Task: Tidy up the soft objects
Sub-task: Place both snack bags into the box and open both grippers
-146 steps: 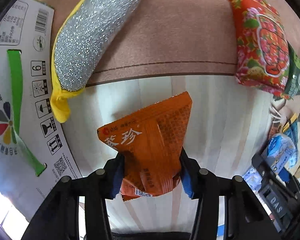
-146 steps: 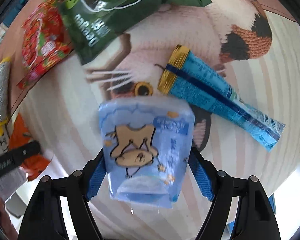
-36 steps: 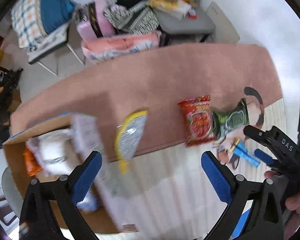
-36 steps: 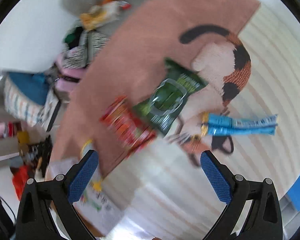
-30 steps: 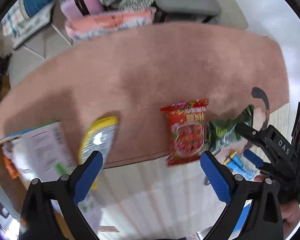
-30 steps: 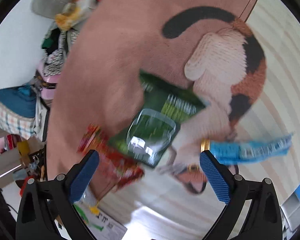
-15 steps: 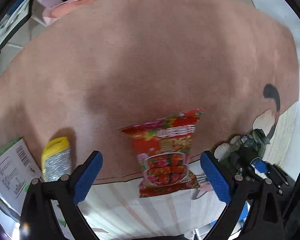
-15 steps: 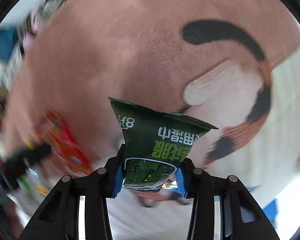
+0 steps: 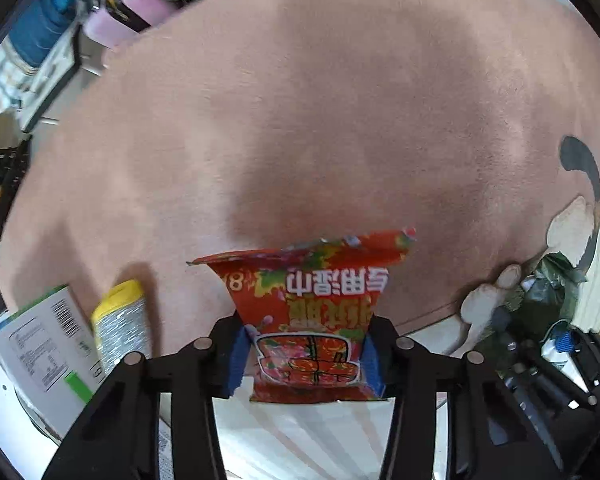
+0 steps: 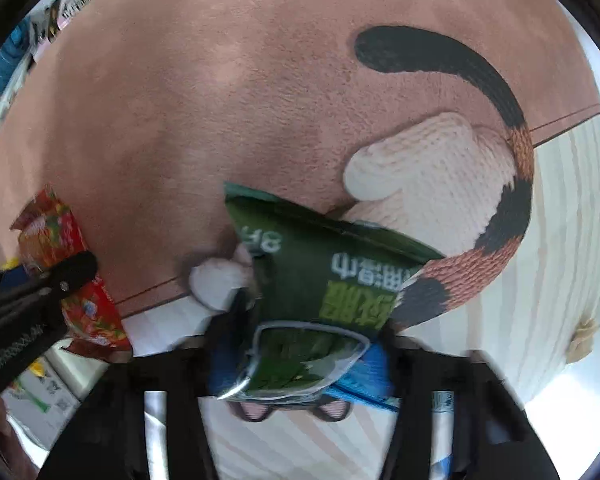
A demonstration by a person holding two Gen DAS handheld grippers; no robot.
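You've got a pink rug (image 9: 340, 112) with a calico cat design (image 10: 452, 184) underfoot, meeting pale striped flooring (image 10: 556, 248). Cluttered household items, among them a blue-checked bundle (image 9: 28, 52), sit beyond the rug's far edge.

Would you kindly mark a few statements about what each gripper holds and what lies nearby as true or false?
1. The left gripper is shut on the red packet. True.
2. The right gripper is open and holds nothing. False: it is shut on the green packet.
3. A silver-and-yellow pouch lies on the rug. True.
4. The rug is plain blue. False: it is pinkish brown, with a cat design.
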